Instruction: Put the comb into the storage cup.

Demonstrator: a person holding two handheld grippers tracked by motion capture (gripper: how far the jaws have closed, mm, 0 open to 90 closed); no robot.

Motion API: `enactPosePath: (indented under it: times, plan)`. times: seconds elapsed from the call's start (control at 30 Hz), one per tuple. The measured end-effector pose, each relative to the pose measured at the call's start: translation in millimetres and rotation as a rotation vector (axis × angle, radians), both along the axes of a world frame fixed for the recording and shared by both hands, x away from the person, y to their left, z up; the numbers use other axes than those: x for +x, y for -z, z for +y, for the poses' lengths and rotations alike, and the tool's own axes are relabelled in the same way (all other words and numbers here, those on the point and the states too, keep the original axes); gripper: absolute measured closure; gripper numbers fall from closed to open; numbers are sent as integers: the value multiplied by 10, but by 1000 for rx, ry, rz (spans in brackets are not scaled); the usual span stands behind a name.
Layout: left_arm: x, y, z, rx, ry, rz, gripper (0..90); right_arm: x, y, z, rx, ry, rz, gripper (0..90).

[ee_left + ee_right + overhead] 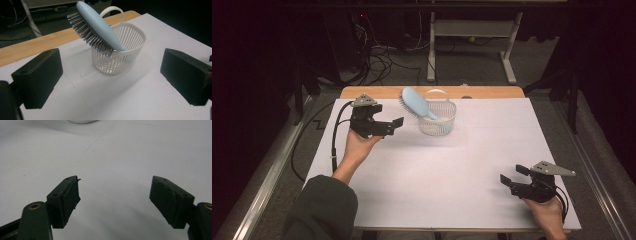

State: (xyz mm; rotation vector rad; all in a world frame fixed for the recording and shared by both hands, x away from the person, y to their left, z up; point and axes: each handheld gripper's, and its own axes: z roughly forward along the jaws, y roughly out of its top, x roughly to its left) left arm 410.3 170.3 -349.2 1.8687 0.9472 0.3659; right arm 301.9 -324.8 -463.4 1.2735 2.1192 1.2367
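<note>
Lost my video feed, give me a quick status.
Left gripper open, empty, beside basket. Right gripper open, empty, near table edge. Blue hairbrush propped in basket, head sticking out. Nothing between.

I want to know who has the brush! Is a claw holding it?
No. Both the left claw and right claw are open and empty; the brush leans in the basket.

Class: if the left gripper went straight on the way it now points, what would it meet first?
Probably the basket, which sits dead ahead between the open left gripper's jaws, with the brush leaning out of it higher up. Depth is uncertain.

one hairbrush (100, 27), one white basket (125, 55), two grippers
</note>
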Motion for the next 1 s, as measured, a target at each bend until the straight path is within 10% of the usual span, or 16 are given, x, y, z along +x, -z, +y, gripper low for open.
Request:
enactPosePath:
  times: [1.0]
  plan:
    - [-194, 125, 87, -1, 10, -4, 35, -2, -1, 6, 0, 1, 3, 241]
